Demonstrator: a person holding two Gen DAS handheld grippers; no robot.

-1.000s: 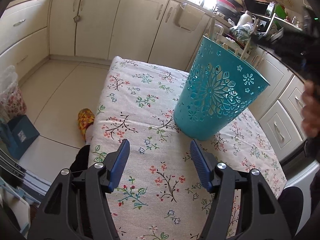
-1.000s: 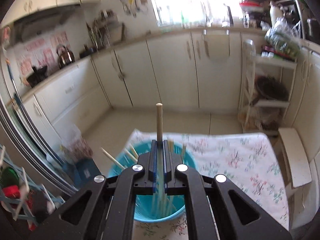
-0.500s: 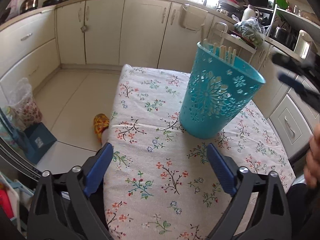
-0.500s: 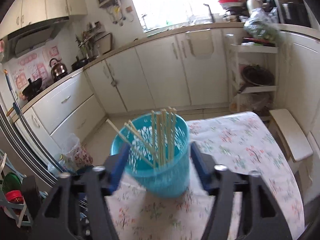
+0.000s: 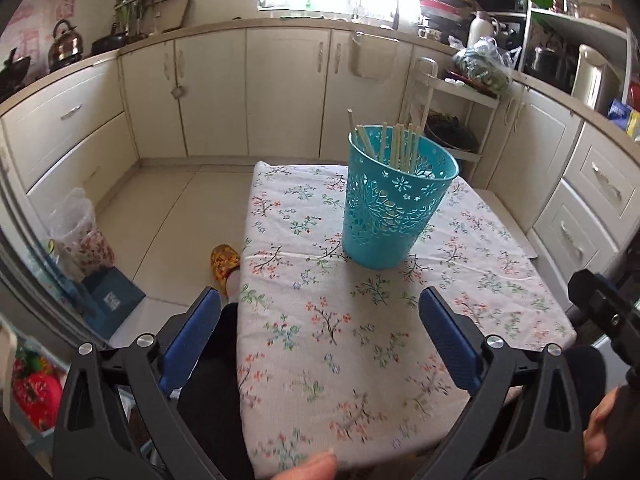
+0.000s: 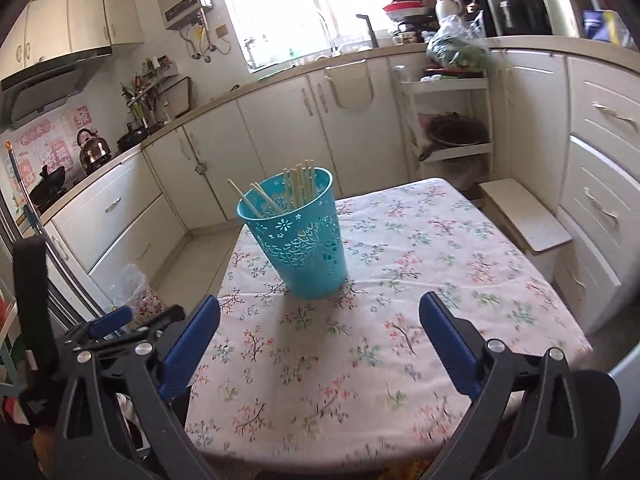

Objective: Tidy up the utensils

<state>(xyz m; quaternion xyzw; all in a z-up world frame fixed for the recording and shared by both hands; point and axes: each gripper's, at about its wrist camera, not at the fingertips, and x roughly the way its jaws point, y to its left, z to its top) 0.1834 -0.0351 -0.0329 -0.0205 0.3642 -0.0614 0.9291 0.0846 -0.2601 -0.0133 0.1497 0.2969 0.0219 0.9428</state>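
A teal cut-out basket [image 5: 394, 208] stands upright on the floral tablecloth [image 5: 340, 340], toward the far side. Several wooden chopsticks [image 5: 400, 146] stand inside it, tips above the rim. It also shows in the right wrist view [image 6: 300, 240], with the chopsticks [image 6: 298, 188] leaning in it. My left gripper [image 5: 320, 312] is open and empty, held back near the table's near edge. My right gripper [image 6: 320, 320] is open and empty, also well short of the basket. The right gripper's body shows at the left wrist view's right edge [image 5: 600, 308].
Cream kitchen cabinets [image 5: 240, 88] ring the room. A white rack [image 6: 448, 120] and a low white stool [image 6: 524, 216] stand beyond the table on the right. A yellow slipper [image 5: 225, 260] and a bag [image 5: 80, 236] lie on the floor at left.
My right gripper opened and let a chopstick drop into the basket, then drew back and away. My left gripper opened wider and pulled back from the basket.
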